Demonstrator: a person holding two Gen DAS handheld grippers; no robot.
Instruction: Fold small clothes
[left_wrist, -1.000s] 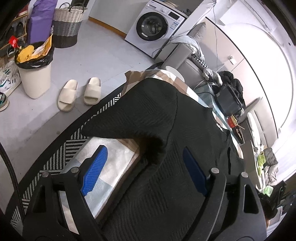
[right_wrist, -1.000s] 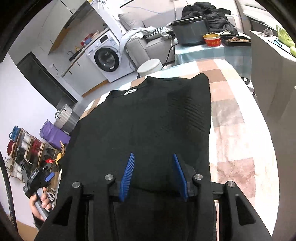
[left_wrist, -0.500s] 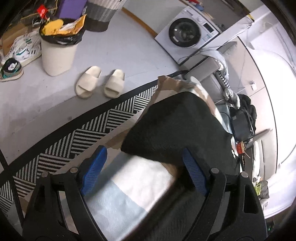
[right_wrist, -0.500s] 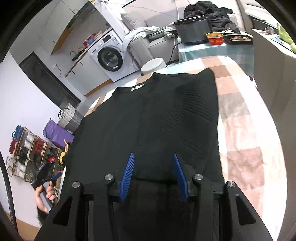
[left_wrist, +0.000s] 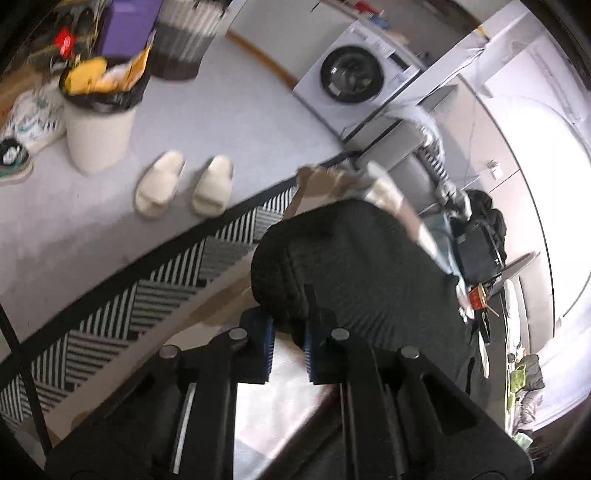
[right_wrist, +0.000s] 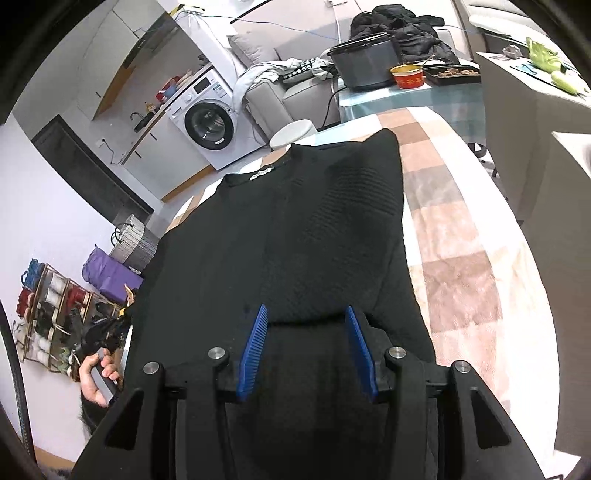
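Note:
A black knit sweater (right_wrist: 295, 229) lies lengthwise on a table under a checked cloth (right_wrist: 461, 258), collar at the far end. My right gripper (right_wrist: 306, 350) is at its near end, with a wide fold of the hem caught between the blue pads. In the left wrist view the sweater (left_wrist: 362, 266) shows its rounded sleeve end hanging at the table's side. My left gripper (left_wrist: 286, 347) has its jaws closing, and the pads pinch that sleeve's edge. In the right wrist view a hand (right_wrist: 98, 376) holds the left gripper at the sweater's left side.
Past the table's left edge are a striped rug (left_wrist: 110, 314), a pair of slippers (left_wrist: 184, 188) and a full bin (left_wrist: 96, 122). A washing machine (right_wrist: 207, 125), a white stool (right_wrist: 293, 133) and a side table with a cooker (right_wrist: 365, 62) stand beyond the far end.
My left gripper moved outward and down along the sleeve to its end, and its wide-open jaws closed onto the sleeve edge. The right gripper shifted slightly and kept its hold.

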